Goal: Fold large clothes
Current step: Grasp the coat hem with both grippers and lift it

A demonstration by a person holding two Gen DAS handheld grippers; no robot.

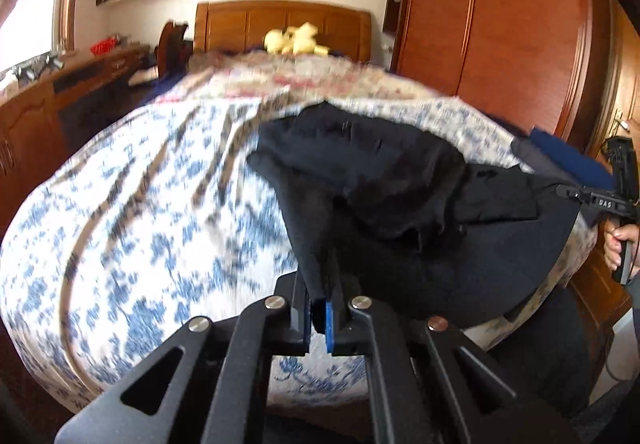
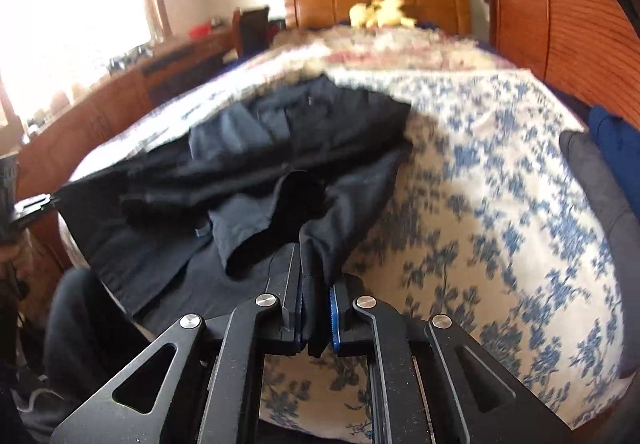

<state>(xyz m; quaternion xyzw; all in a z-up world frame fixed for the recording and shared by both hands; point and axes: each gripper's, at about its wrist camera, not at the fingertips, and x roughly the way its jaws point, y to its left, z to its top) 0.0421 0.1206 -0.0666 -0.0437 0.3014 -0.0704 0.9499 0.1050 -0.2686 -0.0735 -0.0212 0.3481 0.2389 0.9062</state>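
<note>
Left tongs (image 1: 322, 308): clamped on a near corner of the dark garment (image 1: 400, 180), cloth pinched between the blue pads (image 1: 330, 318). Fabric rising from the bed (image 1: 140, 204) in a taut peak at that corner.

Garment: crumpled, lying across the near end of the floral bedspread, near edge hanging over the bed's near edge. Middle still bunched, one sleeve-like flap folded over on top.

Right tongs (image 2: 316, 318): clenched on the garment's other near corner, dark cloth visibly wedged between the pads. In the left wrist view, seen at far right with a hand (image 1: 614, 244) on its grip.

Step in hand, by judgement: lifting the near hem at both corners to spread or fold the piece toward the headboard (image 1: 280, 24).

To do well:
- Keep both grips level and equally high; uneven lift skews the fold line.
- Pull the corners apart until the hem between them runs straight, no sag.
- Lift enough for the bunched middle to shake loose before laying down.
- Carry toward the far side, lower slowly, let go only once cloth lies flat.

Risks: thin pinch slipping out under tension; loose flap staying trapped inside the fold. Blue clothes (image 2: 616, 140) stacked at the right edge, well apart, no obstruction.
</note>
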